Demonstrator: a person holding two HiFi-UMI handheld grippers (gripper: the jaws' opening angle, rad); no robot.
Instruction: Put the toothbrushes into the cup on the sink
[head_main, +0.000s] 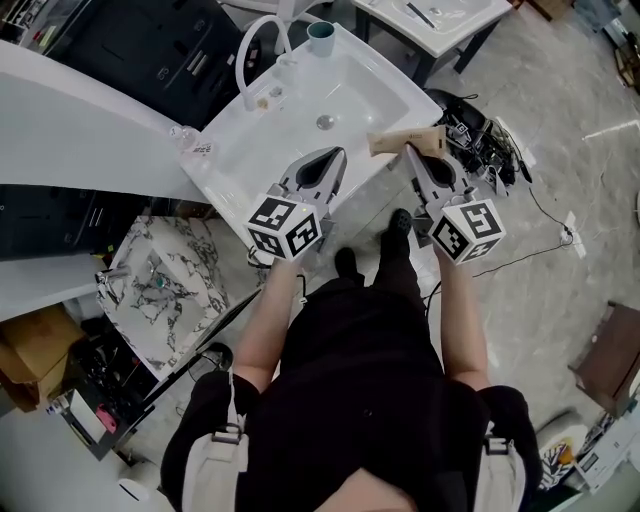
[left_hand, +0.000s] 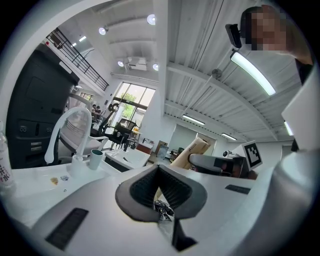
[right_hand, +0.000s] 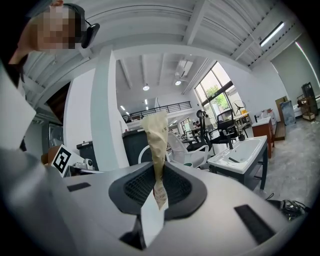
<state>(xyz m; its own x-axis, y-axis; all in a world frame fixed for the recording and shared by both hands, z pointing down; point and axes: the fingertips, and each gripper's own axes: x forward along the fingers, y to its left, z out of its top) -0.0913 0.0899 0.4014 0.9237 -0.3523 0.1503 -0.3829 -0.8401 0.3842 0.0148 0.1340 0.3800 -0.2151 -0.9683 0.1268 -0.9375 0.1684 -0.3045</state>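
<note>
Beige paper toothbrush packet sticks out from the right claw, whose jaws are clamped tight on it above the near right edge of the white ceramic sink. To its left, the left claw hangs over the sink's near rim, jaws pressed together on nothing. A teal cup stands upright on the far rim, just beside the white arched faucet.
</note>
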